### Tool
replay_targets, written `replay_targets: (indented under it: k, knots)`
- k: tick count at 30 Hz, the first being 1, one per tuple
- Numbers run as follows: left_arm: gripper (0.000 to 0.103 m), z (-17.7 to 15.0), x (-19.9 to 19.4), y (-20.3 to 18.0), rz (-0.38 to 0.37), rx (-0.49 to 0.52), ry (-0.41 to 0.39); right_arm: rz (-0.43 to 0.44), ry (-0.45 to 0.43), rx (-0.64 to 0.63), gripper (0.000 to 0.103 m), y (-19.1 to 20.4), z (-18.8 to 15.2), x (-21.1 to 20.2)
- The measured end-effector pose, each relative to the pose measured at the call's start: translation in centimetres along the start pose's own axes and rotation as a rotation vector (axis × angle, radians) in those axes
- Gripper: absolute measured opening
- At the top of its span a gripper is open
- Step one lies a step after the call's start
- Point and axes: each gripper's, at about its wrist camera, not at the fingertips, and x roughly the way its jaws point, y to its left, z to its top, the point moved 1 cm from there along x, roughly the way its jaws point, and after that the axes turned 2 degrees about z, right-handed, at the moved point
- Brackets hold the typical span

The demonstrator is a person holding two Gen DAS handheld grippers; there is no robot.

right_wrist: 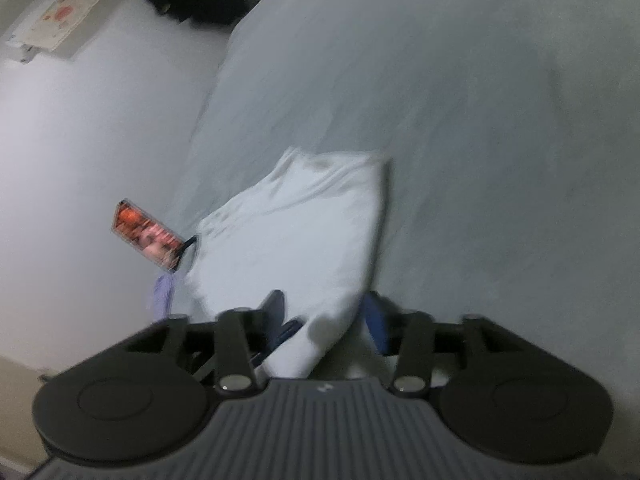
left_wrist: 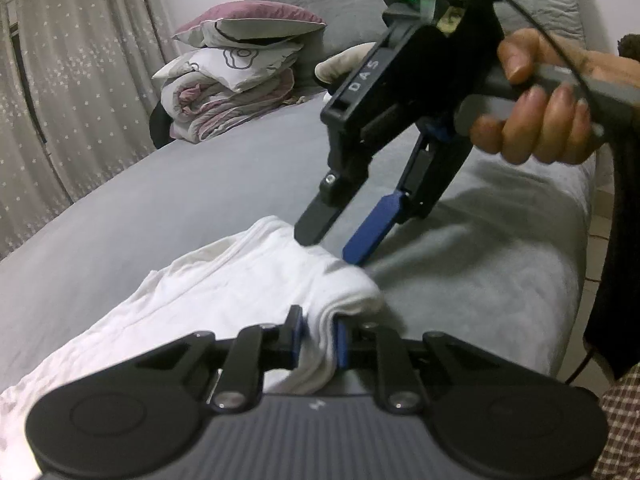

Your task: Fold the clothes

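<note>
On a grey bed (left_wrist: 160, 216), a white garment (left_wrist: 240, 280) lies bunched and partly folded, and we see it from both wrist cameras. Our left gripper (left_wrist: 320, 340) is clamped on a thick fold at the garment's near edge, the blue pads pressing the cloth from both sides. Our right gripper (left_wrist: 332, 246) hangs over the garment's far corner, one black finger and one blue finger spread apart; in its own blurred view the cloth lies between the parted jaws without being pinched. A hand (left_wrist: 540, 108) wraps the right gripper's grey handle, and a black cable (left_wrist: 532, 28) loops above it. Farther back, a stack of folded bedding (left_wrist: 232, 84) topped by a mauve pillow (left_wrist: 256, 20) sits by the curtain (left_wrist: 72, 92). From the right wrist, we make out a phone (right_wrist: 146, 234) with a lit screen beside the garment (right_wrist: 296, 240).
</note>
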Motion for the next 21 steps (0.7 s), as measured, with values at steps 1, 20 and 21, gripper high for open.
replay_targets:
  k: [1,20,21]
  knots:
    - [0.012,0.0,-0.1,0.0,0.005,-0.008,0.0,-0.007,-0.011,-0.004,0.05,-0.1,0.1,0.0]
    - [0.005,0.4,-0.5,-0.1,0.051,-0.11,-0.013,-0.13,-0.248,-0.135,0.006,-0.2,2.6,3.8]
    - [0.005,0.5,-0.7,-0.1,0.049,-0.112,-0.023,-0.131,-0.255,-0.132,0.006,-0.1,2.6,3.7]
